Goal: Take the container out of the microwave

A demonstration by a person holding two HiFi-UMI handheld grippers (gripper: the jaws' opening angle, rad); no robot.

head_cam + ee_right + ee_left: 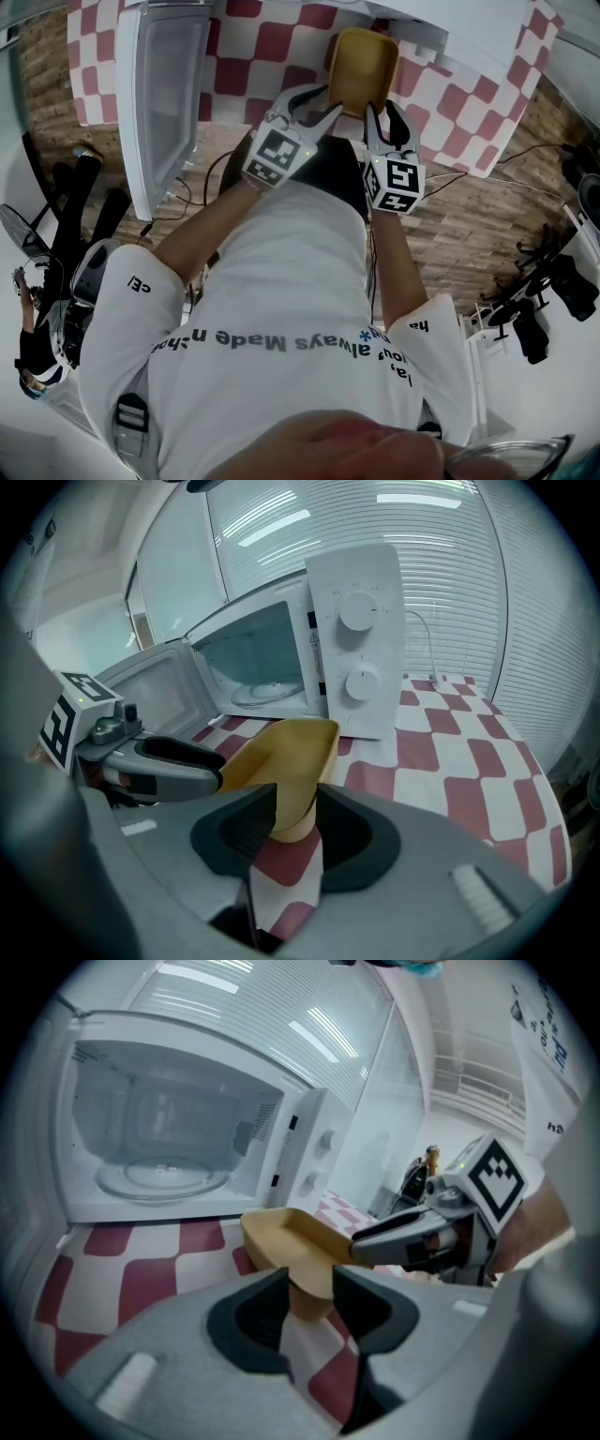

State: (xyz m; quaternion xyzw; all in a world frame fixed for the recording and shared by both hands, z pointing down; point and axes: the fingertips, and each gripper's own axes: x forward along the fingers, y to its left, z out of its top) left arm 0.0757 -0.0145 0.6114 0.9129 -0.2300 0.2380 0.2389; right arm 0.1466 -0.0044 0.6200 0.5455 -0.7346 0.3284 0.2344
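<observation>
Yellow container (pixel 364 67) clamped — microwave dials (pixel 359 611) visible only right gripper view.

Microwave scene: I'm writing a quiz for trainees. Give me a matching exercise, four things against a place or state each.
Things:
1 container
2 microwave door
3 glass turntable
4 tablecloth

Places or states:
a swung open
b inside the microwave
c gripped by the left gripper and the right gripper, outside the microwave
d red and white checks

Pairs: 1-c, 2-a, 3-b, 4-d
</observation>
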